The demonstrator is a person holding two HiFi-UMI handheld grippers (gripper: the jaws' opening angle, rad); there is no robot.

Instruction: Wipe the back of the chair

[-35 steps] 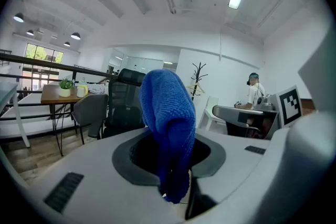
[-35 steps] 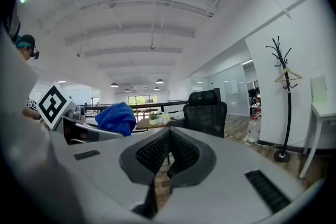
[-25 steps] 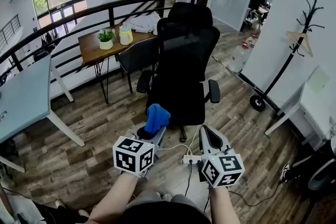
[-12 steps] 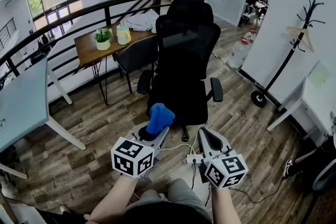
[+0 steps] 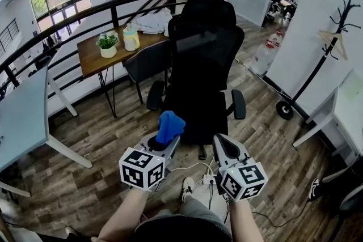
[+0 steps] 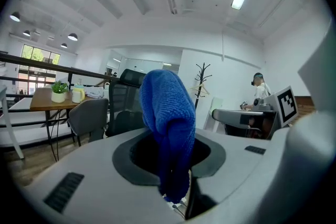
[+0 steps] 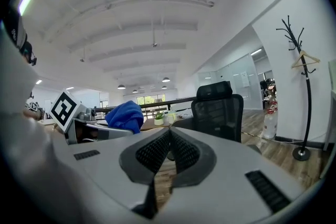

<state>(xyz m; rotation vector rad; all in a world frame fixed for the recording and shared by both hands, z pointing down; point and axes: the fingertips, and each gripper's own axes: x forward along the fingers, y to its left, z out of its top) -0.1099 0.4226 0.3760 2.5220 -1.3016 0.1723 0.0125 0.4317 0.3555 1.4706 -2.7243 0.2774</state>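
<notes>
Both low in frame, my left tongs (image 5: 162, 143) pinch the blue cloth (image 5: 169, 126) and my right tongs (image 5: 220, 144) sit closed, empty; next I must carry it to the chair back (image 5: 204, 48) at centre.

Bare floor (image 5: 102, 139) lies open on the near side of the black chair (image 5: 201, 59) and to its right, while its armrests (image 5: 239, 105) jut sideways and a grey chair (image 5: 144, 62) and wooden counter (image 5: 91, 56) crowd its far left.
</notes>
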